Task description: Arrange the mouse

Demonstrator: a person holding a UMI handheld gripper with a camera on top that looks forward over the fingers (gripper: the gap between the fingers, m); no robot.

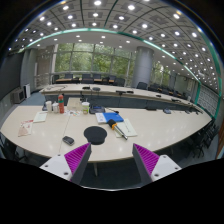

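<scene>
Rows of small round ceiling lights (100, 15) run over a big open office, with tall windows (95, 62) along the far wall showing green outside and a thick pillar (145, 66) to one side of them. Long pale tables fill the room. On the nearest table (165, 128), well ahead of the gripper (111, 160), sits a round black mouse pad (95, 134), lying flat near the table's front edge. Just beyond it a dark mouse (102, 117) rests on the table top, close to a blue book or folder (114, 118) and some white papers (125, 129) beside that. A small dark phone-like object (68, 140) lies flat to the side of the mouse pad, apart from it. Farther along the same table stand a red bottle (61, 102) and a few pale cups (50, 105), with more sheets of paper (28, 127) lying near the table's end. Black office chairs (140, 88) line the tables behind.

Both gripper fingers show their purple pads (76, 157), spread wide apart with nothing held between them; only the table's edge and floor show in the gap. The mouse is well beyond the fingertips, untouched.
</scene>
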